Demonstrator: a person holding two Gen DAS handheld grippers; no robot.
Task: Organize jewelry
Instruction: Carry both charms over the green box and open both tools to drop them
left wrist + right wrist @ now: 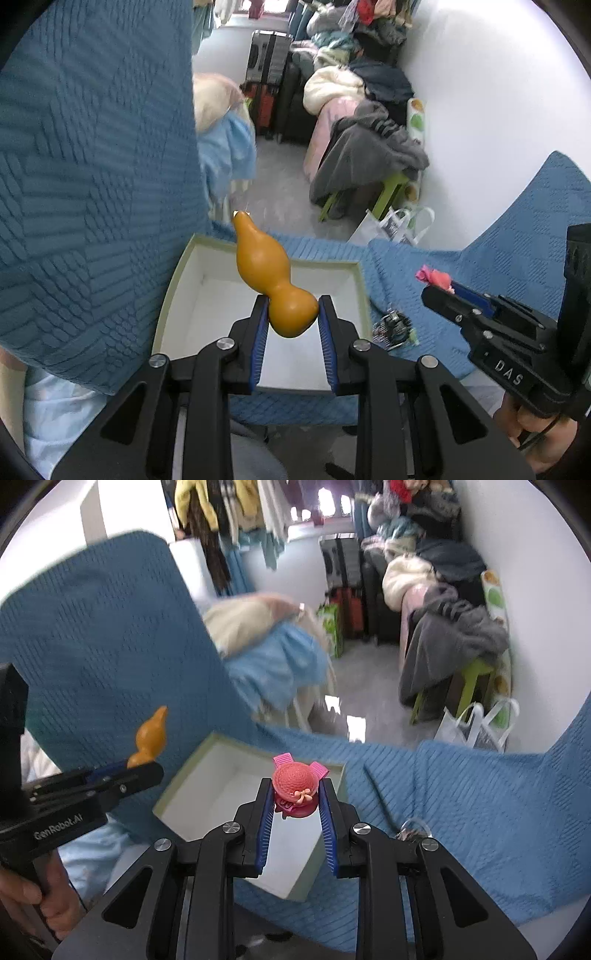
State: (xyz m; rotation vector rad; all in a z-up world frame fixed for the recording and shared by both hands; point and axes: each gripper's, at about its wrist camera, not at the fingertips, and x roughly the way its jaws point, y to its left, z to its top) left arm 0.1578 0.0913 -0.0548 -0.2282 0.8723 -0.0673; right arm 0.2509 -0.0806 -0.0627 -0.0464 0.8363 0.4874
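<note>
Left hand-held gripper (291, 314): blue-padded fingers (260, 332) closed on the rounded bulb of an orange gourd-shaped ornament (273, 280). The ornament's narrow neck points up and away from the camera, tilted to the left. It hangs above the open box (168, 295), a pale green box with a white interior, and does not touch it.

Right hand-held gripper (295, 794): fingers closed on a small pink hat-shaped hair clip (295, 786) bearing a tiny bow at the brim. A brighter pink part of the clip projects behind the hat. The clip is held over the near-right part of the box, clear of the rim.

The box sits on a blue textured blanket (424, 280) (the surface under the blanket is not visible). Just beside the box on its right, on the blanket, lies a small tangle of dark, shiny jewelry (393, 328); individual pieces cannot be told apart.

In the left wrist view the right hand-held gripper enters from the right edge, with the pink clip at its tip. In the right wrist view the left one enters from the left edge, with the orange ornament at its tip. The two are well apart, on opposite sides of the box
</note>
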